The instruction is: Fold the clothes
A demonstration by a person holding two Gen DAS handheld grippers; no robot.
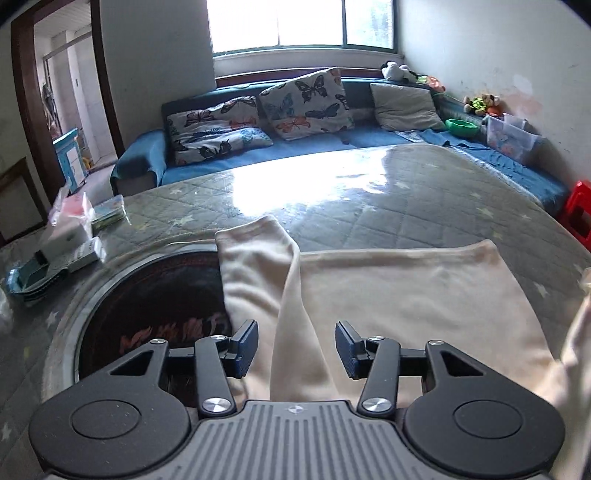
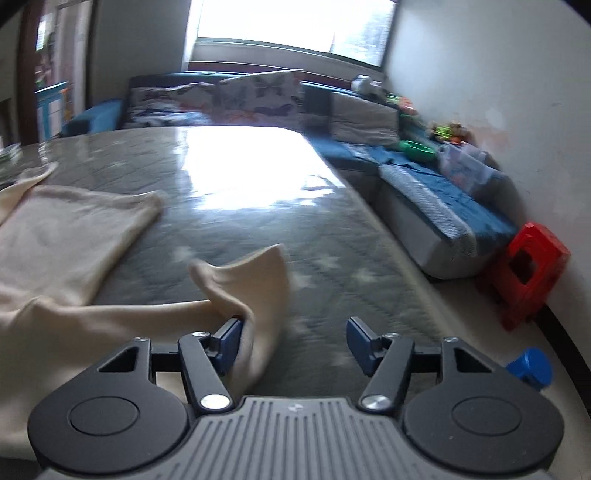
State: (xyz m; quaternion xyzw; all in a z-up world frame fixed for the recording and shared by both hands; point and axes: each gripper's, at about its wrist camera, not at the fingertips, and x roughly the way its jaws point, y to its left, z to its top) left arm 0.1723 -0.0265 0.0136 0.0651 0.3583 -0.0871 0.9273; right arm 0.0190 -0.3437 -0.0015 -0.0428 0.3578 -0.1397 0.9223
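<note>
A cream garment [image 1: 388,295] lies spread on the grey quilted bench [image 1: 369,199], whose glossy cover throws back glare from the window [image 1: 299,22] beyond it. The garment's body is flat, with its far edge running across the bench towards the blue sofa [image 1: 314,144].

In the left wrist view, one sleeve [image 1: 255,269] is folded over the garment's left side, its cuff pointing towards the sofa and its outer part lying over the dark round inset [image 1: 155,295] in the bench. The left claw [image 1: 297,349] stands open just above the garment, the sleeve's long fold passing between its blue pads [image 1: 247,347] without being pinched.

In the right wrist view, which is blurred, the right claw [image 2: 293,345] is also open. The other sleeve [image 2: 251,284] is raised off the bench on the garment's right side, draped against the left pad [image 2: 229,343]; the right pad is well apart from the cloth.

Boxes and packets [image 1: 70,236] sit at the bench's left end, near the inset. A red stool [image 2: 524,280] stands on the floor to the right of the bench, beside the sofa's end.
</note>
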